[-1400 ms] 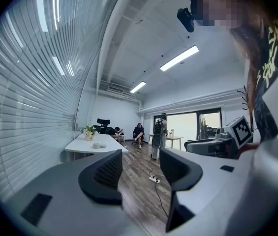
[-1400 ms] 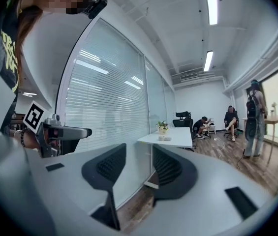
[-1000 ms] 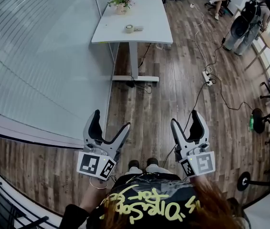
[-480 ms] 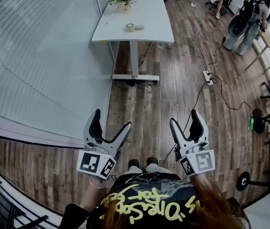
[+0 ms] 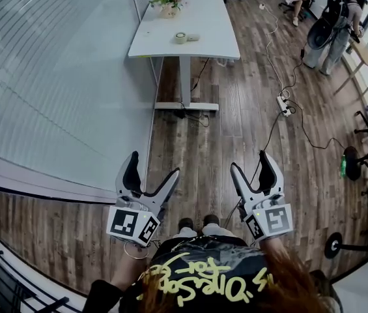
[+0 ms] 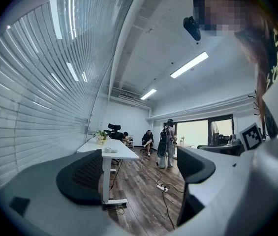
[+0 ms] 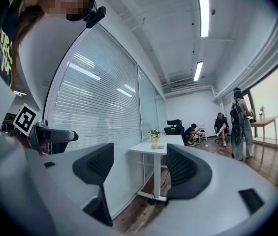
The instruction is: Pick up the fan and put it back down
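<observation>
**Fan not yet reached; both claws wide and empty**

The person stands on the wood floor (image 5: 236, 129) beside a glass wall (image 5: 53, 77), with both claws held out low in front of the body. The left claw (image 5: 151, 165) is spread wide. Its own view shows only the floor and the far room between its jaws. The right claw (image 5: 251, 162) is also open, with a somewhat narrower gap and nothing in it.

No fan is near either claw. The white bench (image 5: 203, 18), well ahead, carries a potted plant (image 5: 166, 2) and a tape roll (image 5: 180, 38), but no fan that I can make out. In the left gripper view a small round-headed shape (image 6: 213, 131) stands against the bright window at far right. It may be the fan, but it is too small to be sure. Other people sit and stand at the far end of the room, and a power strip (image 5: 283, 106) and its cables lie across the floor between.

By my reading, no step of the task has begun. The fan has to be found and approached first. After that comes the grasp, the lift and the setting down. The cables look like a trip hazard on the way.
</observation>
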Motion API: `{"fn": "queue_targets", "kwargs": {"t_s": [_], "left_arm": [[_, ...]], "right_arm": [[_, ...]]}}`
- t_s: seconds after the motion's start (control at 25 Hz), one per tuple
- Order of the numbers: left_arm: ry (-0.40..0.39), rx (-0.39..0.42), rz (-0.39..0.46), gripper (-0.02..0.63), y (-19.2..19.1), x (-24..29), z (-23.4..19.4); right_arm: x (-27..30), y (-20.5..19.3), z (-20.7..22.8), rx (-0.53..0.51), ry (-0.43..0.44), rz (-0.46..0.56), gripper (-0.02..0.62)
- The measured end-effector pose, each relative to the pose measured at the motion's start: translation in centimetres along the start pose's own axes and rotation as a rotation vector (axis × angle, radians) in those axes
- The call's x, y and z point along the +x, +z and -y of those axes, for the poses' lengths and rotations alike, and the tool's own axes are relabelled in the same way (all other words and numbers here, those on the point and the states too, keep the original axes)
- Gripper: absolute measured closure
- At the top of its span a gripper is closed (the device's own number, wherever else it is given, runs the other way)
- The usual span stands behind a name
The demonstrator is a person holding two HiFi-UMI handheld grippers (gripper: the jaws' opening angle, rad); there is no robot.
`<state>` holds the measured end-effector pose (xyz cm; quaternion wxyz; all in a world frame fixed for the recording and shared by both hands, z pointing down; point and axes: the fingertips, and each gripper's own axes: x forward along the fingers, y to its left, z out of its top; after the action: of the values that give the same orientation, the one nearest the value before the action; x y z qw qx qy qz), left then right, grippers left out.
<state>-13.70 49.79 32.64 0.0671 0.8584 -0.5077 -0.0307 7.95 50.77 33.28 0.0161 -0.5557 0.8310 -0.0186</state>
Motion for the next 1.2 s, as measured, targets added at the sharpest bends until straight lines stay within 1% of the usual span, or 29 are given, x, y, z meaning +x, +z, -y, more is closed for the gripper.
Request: {"fn": "queue_targets", "kwargs": {"t_s": [0.16, 0.4, 0.56, 0.76, 1.04, 1.2], "left_arm": [[-0.019, -0.011, -0.001, 0.146, 0.0, -1.2, -1.4], [-0.069, 0.002, -0.021, 0.146, -0.4, -2.2, -3.4], [-0.112, 0.012, -0.040, 0.146, -0.9, -1.7, -3.5], [-0.135, 0.008, -0.038, 0.146, -0.8, -0.7, -3.6], [-0.121, 0.013, -0.042, 0.146, -1.0, 0.0, -4.7], [-0.108, 0.013, -0.049, 0.146, -1.5, 1.3, -5.4]], "right_arm": [[0.3, -0.4, -1.9, -0.001, -0.018, -0.008, 0.279], [0.0, -1.1, -4.2, 0.001, -0.064, -0.009, 0.279], [-0.5, -1.7, -4.1, 0.008, -0.104, -0.028, 0.279], [-0.4, -2.3, -3.3, -0.026, -0.144, -0.053, 0.279], [1.5, -2.6, -3.1, -0.048, -0.141, -0.052, 0.279], [3.1, -3.2, -2.4, -0.056, -0.133, -0.060, 0.279]]}}
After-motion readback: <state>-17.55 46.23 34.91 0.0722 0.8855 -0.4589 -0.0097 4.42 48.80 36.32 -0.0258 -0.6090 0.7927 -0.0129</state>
